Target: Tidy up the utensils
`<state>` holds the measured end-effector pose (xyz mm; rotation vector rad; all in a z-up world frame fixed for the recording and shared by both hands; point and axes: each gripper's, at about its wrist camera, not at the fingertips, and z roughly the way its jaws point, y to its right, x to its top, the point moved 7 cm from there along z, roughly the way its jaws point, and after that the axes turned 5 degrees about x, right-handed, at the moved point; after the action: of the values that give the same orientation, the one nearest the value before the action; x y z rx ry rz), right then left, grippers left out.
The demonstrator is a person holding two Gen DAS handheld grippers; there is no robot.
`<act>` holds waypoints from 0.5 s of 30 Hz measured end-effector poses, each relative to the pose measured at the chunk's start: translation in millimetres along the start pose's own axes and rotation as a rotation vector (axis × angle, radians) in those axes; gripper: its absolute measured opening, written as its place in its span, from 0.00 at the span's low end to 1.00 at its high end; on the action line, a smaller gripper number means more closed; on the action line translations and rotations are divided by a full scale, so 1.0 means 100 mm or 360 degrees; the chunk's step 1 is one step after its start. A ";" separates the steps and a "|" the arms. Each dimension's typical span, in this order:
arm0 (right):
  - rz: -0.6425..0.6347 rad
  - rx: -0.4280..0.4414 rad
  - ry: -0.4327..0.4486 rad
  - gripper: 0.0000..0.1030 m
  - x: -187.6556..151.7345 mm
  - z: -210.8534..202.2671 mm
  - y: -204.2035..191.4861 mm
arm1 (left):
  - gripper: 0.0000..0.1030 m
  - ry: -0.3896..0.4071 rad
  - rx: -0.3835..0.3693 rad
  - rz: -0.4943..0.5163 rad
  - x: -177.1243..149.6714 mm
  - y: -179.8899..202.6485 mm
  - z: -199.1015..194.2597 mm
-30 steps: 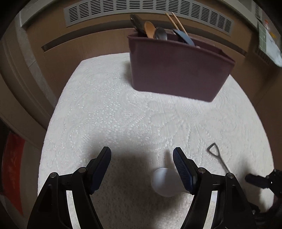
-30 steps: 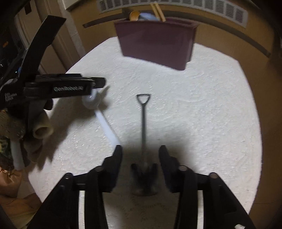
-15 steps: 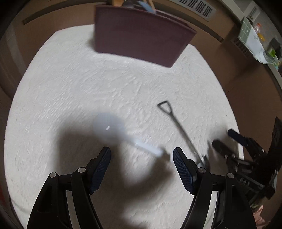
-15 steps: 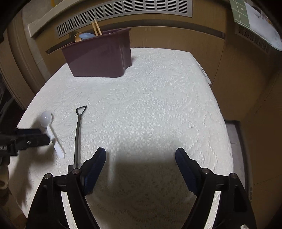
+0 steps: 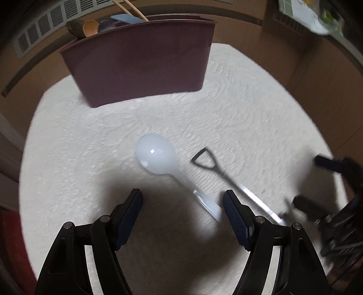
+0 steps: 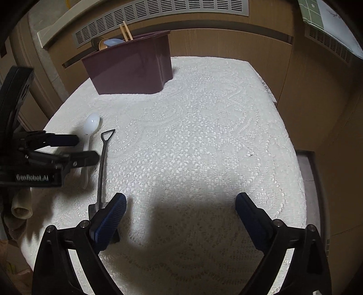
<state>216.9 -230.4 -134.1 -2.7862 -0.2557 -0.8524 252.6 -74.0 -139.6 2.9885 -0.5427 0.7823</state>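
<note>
Right gripper (image 6: 180,210), wide and empty, hides the shovel-shaped utensil's (image 6: 103,158) blade; left gripper (image 5: 182,205), wide, straddles the white spoon's (image 5: 158,156) blurred handle.

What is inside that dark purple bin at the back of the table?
Poking above the purple bin are wooden chopsticks, a wooden spoon, a darker spoon and a blue utensil. The bin's wall hides their lower ends and anything else inside.

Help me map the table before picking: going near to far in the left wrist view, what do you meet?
Left gripper with its jaws open → white spoon → maroon utensil bin → chopsticks sticking out of its top.
</note>
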 end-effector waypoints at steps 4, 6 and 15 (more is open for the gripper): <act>-0.0025 -0.0019 -0.0017 0.96 -0.01 0.03 -0.01 | 0.77 -0.0013 0.0078 0.0013 -0.12 -0.19 -0.06; -0.0032 -0.0022 -0.0028 0.97 -0.01 0.05 -0.01 | 0.77 -0.0016 0.0117 -0.0019 -0.14 -0.33 -0.06; -0.0097 -0.0123 -0.0069 1.00 -0.04 0.13 -0.04 | 0.69 -0.0065 -0.0098 -0.0438 -0.02 -0.66 -0.05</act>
<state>219.4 -223.3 -145.9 -2.8846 -0.3236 -0.8333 270.9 -11.0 -130.8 2.9375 -0.1461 0.6702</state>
